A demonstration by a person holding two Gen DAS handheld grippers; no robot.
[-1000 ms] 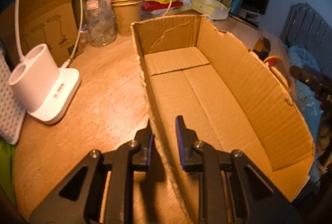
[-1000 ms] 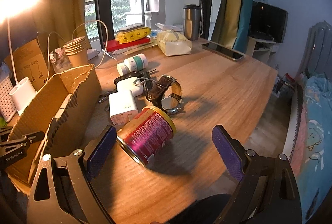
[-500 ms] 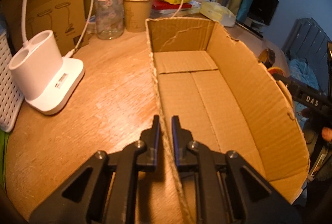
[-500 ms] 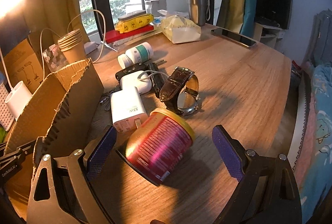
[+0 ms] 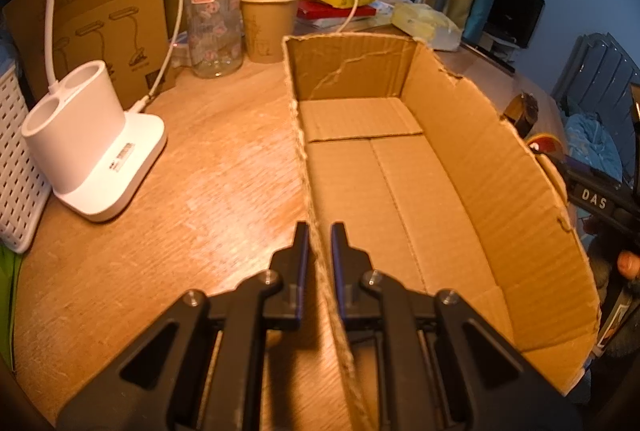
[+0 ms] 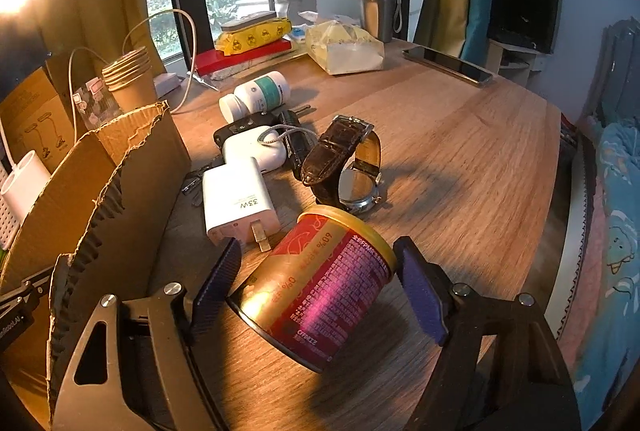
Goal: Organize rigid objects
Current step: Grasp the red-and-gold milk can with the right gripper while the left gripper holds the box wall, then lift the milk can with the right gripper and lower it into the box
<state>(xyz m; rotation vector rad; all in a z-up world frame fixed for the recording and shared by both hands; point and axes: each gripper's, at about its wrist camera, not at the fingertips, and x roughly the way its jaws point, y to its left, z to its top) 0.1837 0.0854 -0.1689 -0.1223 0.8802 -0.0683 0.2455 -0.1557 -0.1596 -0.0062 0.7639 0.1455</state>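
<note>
Left wrist view first: your left gripper (image 5: 319, 245) is clenched on the near long wall of the cardboard box (image 5: 472, 167), one finger outside and one inside. The box lies open on the wooden table (image 5: 208, 159) with nothing in it. To its left stand a white holder (image 5: 80, 123) with two round openings and a white cable, a glass jar (image 5: 216, 31) and one stack of paper cups (image 5: 269, 15); a white perforated basket (image 5: 16, 167) is cut off at the left edge. Beyond the far wall you see only slivers of a can rim and your other gripper, and a fingertip shows at the right edge. The box wall hides the rest.

Right wrist view: your right gripper (image 6: 316, 271) has just been narrowing around the can (image 6: 320, 283), which lies on its side on the table just right of the box (image 6: 104, 199). The left finger (image 6: 216, 291) is at the can's bottom rim and the right finger (image 6: 420, 295) is beside its yellow top; you cannot tell whether either one presses yet. Behind the can lie one white charger (image 6: 236, 203), one white case (image 6: 256, 147), one watch (image 6: 344, 159), two pill bottles (image 6: 260, 95) and a dark key-like item half hidden under the case. Farther back are a phone (image 6: 448, 65), a steel mug (image 6: 376, 5), a tissue pack (image 6: 344, 47) and a red book under a yellow packet. Glare washes out the top left corner.
</note>
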